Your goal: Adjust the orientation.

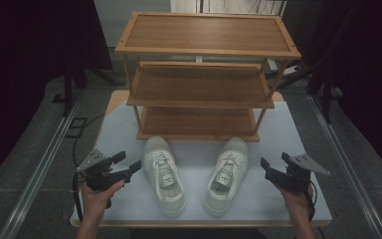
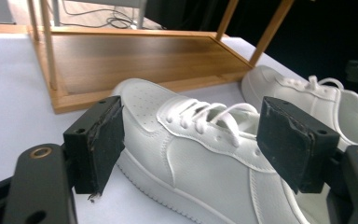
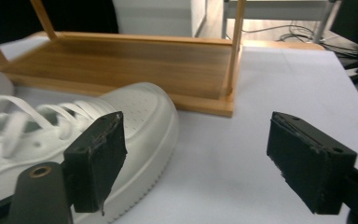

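High view, left to right, with places given relative to the three-tier wooden shoe rack [image 1: 204, 74] standing at the far middle of the white table [image 1: 129, 119]. Left gripper [image 1: 128, 167]: held in the person's left hand [image 1: 97, 194] in front of the rack's left end, jaws spread wide with nothing between them and touching nothing; its tips lie just beside the left sneaker [image 1: 164, 174] without contact. In the left gripper view [image 2: 191, 140] the jaws frame that shoe's laced upper, and the pads stand clear of it. Left sneaker: white low-top with white laces, perforated toe box and stitched side panels, upright on its sole, toe toward the rack's bottom shelf and close to its front edge. Right sneaker [image 1: 227, 174]: the matching shoe, likewise upright, toe toward the rack, set apart from its partner. A small tongue label shows on each shoe, too small to read. Right gripper [image 1: 272, 168]: held in the person's right hand [image 1: 298, 196] in front of the rack's right end, jaws equally wide apart, empty, near the right sneaker but apart from it; the right gripper view [image 3: 191, 158] shows bare table between the pads.
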The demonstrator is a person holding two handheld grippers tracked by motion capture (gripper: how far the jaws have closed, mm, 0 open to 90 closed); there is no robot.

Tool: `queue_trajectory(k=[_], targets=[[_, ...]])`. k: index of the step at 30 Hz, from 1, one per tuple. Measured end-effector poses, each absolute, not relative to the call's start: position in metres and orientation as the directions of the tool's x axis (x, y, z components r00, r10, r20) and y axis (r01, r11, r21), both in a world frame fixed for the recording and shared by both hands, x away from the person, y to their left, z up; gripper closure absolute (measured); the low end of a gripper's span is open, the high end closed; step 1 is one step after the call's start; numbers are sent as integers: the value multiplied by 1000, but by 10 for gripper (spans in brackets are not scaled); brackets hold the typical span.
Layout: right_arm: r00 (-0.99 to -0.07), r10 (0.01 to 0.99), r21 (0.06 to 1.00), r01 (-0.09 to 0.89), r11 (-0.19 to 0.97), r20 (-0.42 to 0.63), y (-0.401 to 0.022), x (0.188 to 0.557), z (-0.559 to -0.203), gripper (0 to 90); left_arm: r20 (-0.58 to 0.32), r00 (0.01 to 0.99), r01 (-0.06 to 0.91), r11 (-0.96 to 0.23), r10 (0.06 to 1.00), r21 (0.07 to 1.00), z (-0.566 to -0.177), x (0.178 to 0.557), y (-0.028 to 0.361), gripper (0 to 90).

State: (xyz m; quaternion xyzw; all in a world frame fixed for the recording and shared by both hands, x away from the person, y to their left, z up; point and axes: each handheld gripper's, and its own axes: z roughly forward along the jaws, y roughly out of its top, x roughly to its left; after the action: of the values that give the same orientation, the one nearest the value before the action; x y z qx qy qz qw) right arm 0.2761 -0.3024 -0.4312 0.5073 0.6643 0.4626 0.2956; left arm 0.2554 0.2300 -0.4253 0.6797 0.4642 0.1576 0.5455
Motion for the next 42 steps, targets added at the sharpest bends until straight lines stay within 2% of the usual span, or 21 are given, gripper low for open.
queue_trajectory(k=[9, 12, 21, 24, 26, 31, 33, 42], targets=[[-358, 932, 943, 324, 75, 49, -294, 265, -411, 269, -343, 528, 466, 72, 777, 882, -422, 249, 232, 230], [-406, 912, 950, 306, 70, 64, -284, 260, -402, 301, -336, 534, 473, 56, 776, 879, -421, 245, 230, 238], [-532, 846, 953, 245, 178, -21, -248, 240, -380, 371, -333, 537, 473, 50, 775, 880, -413, 236, 226, 261], [-567, 824, 955, 233, 182, -19, -239, 233, -376, 427, -343, 546, 483, 47, 764, 874, -414, 237, 222, 266], [-594, 805, 957, 233, 175, -2, -233, 230, -375, 468, -334, 553, 480, 35, 763, 876, -416, 237, 219, 320], [-672, 740, 954, 231, 191, 15, -215, 223, -377, 678, -339, 555, 486, 34, 759, 873, -416, 237, 215, 304], [-694, 720, 952, 236, 196, 24, -209, 221, -379, 729, -345, 558, 491, 35, 754, 870, -415, 238, 214, 299], [-768, 641, 920, 257, 296, 8, -170, 212, -397, 855, -340, 565, 509, 6, 752, 861, -417, 240, 205, 283]])
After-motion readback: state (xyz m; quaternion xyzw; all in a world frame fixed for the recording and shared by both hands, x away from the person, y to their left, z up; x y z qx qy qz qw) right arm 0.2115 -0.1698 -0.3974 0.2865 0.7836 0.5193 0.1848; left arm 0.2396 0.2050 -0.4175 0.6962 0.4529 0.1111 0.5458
